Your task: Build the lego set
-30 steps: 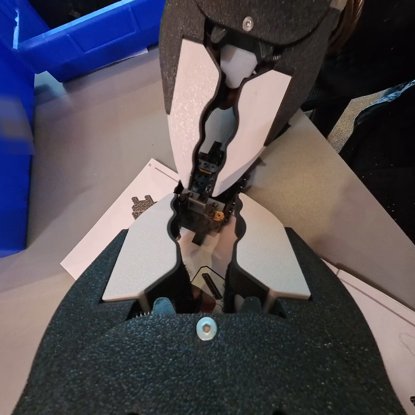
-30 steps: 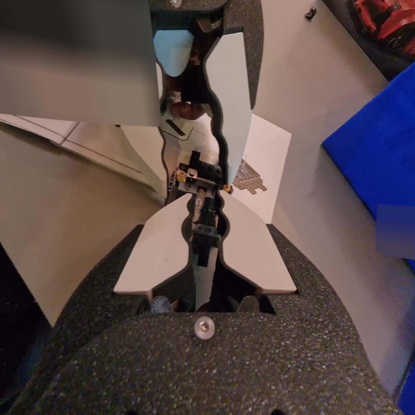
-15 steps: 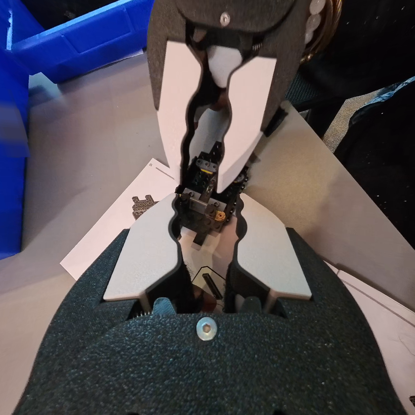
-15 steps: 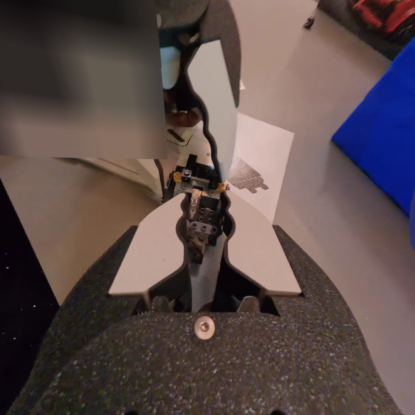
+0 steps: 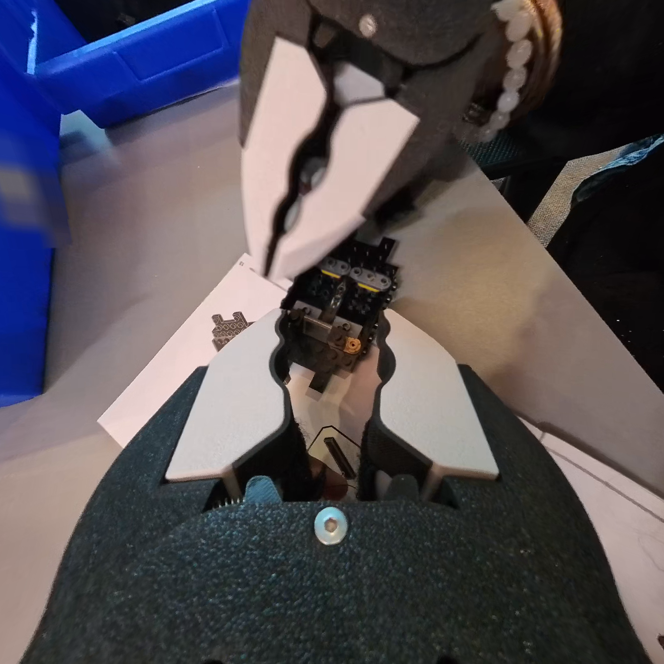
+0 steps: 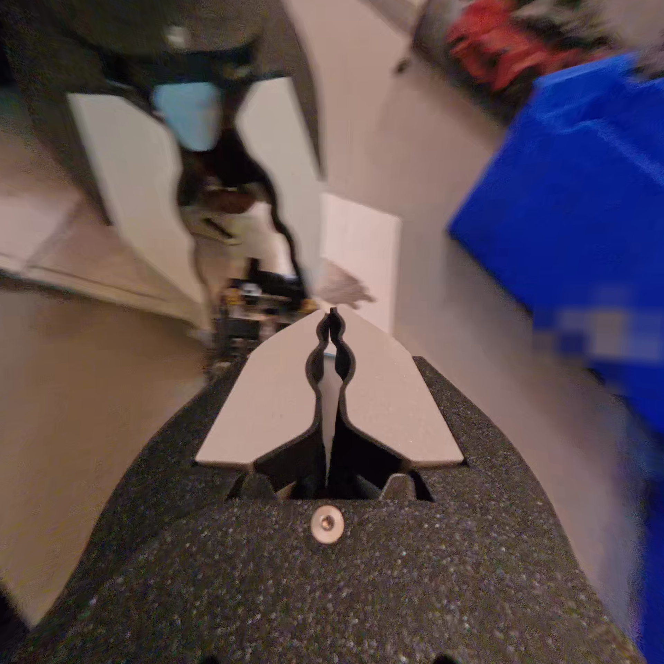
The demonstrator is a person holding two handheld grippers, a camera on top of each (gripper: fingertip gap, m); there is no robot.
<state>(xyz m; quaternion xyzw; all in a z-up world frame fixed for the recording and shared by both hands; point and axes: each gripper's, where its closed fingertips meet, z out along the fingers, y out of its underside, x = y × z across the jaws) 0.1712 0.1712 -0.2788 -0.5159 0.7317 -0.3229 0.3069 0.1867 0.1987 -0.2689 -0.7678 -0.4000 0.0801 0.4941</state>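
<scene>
A small black Lego model (image 5: 345,301) with grey plates, yellow bits and a tan stud sits over a paper sheet. My left gripper (image 5: 330,323) is shut on its near end, a finger on each side. My right gripper (image 5: 275,271) hangs just above the model's far left, jaws shut and empty. In the blurred right wrist view, my right gripper (image 6: 332,312) is shut with nothing between its fingers. The model (image 6: 266,287) lies just beyond its tips, held by the left gripper (image 6: 257,305) facing it.
The instruction sheet (image 5: 201,359) lies on the grey table (image 5: 143,215). Blue bins stand at the far left (image 5: 107,64) and left (image 5: 21,215); one shows on the right in the right wrist view (image 6: 575,215). The table edge (image 5: 521,222) runs close on the right. A beaded wrist (image 5: 513,64) holds the right gripper. My two grippers' fingertips are within a few centimetres of each other.
My right gripper has let go of the model, shut its jaws and pulled up and away, fast enough to blur its view. My left gripper has kept holding the model still.
</scene>
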